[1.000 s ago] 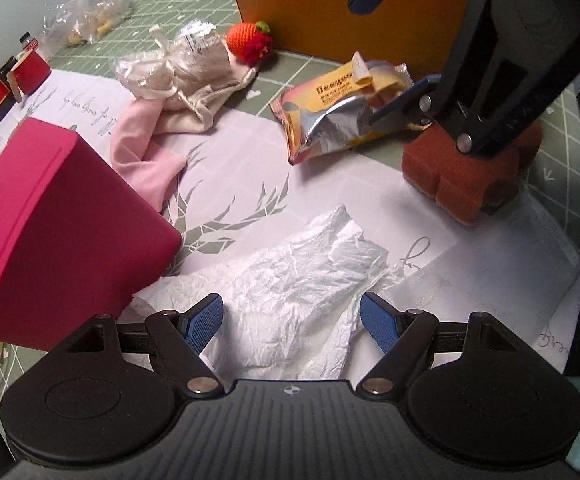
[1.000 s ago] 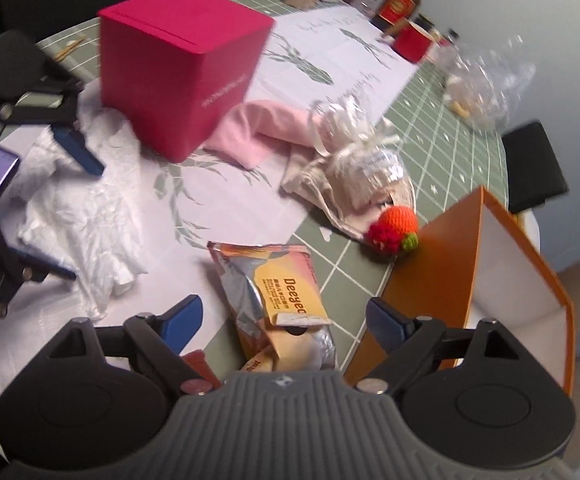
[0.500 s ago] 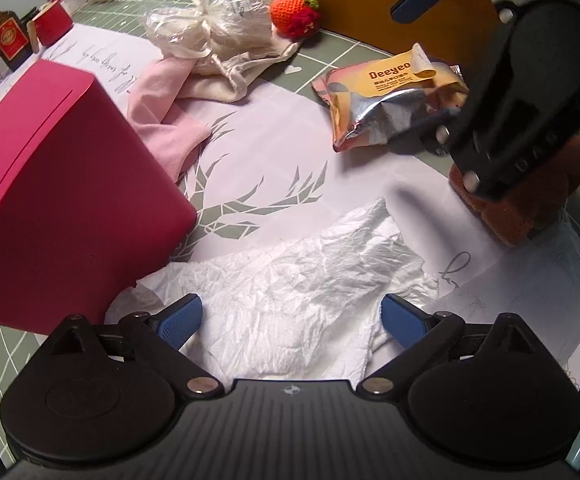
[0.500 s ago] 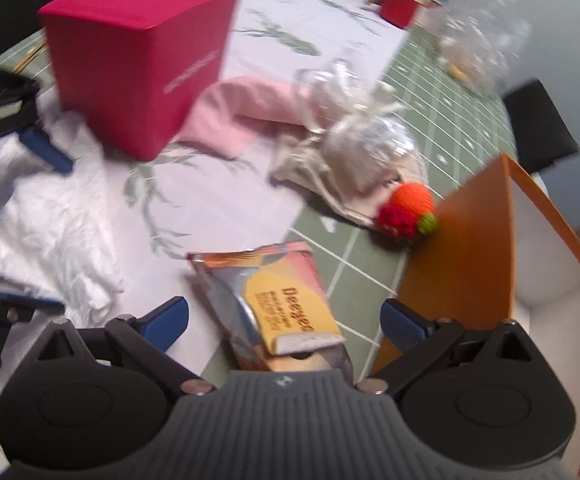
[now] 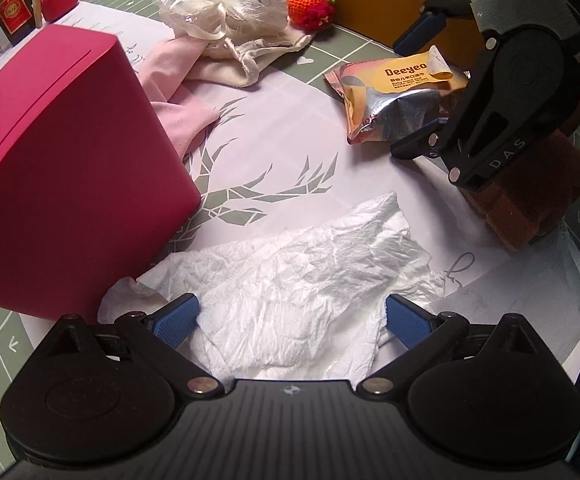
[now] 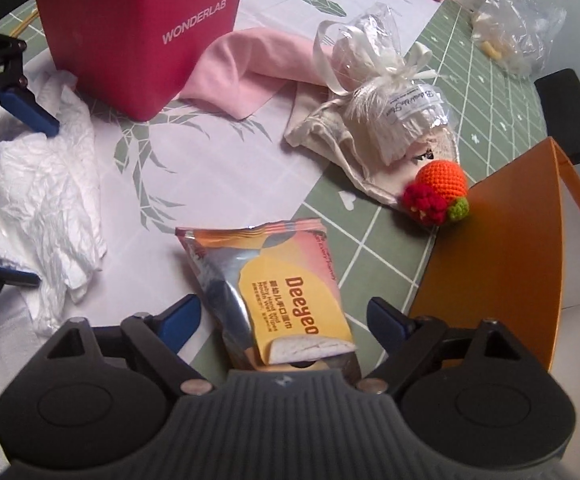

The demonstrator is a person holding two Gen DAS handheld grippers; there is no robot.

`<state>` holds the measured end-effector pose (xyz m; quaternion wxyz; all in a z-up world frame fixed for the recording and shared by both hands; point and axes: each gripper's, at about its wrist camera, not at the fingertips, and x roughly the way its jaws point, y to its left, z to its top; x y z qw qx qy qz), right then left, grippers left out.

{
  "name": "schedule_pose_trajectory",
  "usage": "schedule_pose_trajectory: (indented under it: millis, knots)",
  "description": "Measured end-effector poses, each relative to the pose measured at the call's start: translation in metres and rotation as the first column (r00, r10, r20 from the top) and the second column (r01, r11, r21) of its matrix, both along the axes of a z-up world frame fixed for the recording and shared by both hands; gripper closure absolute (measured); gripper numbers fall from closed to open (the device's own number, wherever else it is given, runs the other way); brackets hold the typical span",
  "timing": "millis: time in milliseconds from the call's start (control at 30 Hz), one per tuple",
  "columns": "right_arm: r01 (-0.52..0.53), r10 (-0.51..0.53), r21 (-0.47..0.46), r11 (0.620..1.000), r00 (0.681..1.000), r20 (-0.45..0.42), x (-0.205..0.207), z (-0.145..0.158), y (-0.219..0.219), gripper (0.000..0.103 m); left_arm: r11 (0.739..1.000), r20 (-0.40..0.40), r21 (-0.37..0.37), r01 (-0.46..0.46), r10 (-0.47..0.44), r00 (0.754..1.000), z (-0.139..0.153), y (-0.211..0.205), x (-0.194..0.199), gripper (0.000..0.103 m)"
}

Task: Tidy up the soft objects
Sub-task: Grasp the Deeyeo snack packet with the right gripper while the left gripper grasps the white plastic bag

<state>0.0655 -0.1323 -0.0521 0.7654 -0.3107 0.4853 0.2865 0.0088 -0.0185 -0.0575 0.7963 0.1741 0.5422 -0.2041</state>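
The right gripper (image 6: 282, 316) straddles the near end of the Deeyeo wet-wipes pack (image 6: 274, 280), its jaws closing with the pack between them but the pads not yet pressing on it. The left gripper (image 5: 290, 316) hovers with jaws spread wide, the crumpled white tissue (image 5: 302, 284) lying between and ahead of them, untouched.

To grip the pack well, the pads should probably meet its long sides squarely and low — the foil looks slippery and half-empty, so a pinch on the loose label flap may slide off.

Room is tight on the outer side of the right jaws, where the orange box (image 6: 498, 248) wall stands just beside the pack. Beside the left jaws the red WONDERLAB box (image 5: 62, 168) overlaps the tissue's edge — lifting may drag there.
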Motion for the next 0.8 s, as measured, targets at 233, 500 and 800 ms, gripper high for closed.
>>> schedule_pose_trajectory:
  millis: [233,500,800]
  knots:
    - [0.002,-0.001,0.023,1.000,1.000,-0.024,0.000,0.002,-0.002,0.042,1.000,-0.012,-0.022,0.011,-0.011,1.000,0.002,0.002,-0.003,0.000]
    - [-0.002,0.003,0.038,0.999,1.000,-0.018,-0.003,0.006,-0.008,0.047,0.999,0.002,-0.041,0.001,-0.001,1.000,0.009,0.009,-0.005,0.040]
    - [-0.010,0.010,0.066,0.998,1.000,-0.002,-0.007,0.013,-0.012,0.049,0.999,0.012,-0.042,0.013,-0.012,1.000,0.009,0.003,-0.003,0.078]
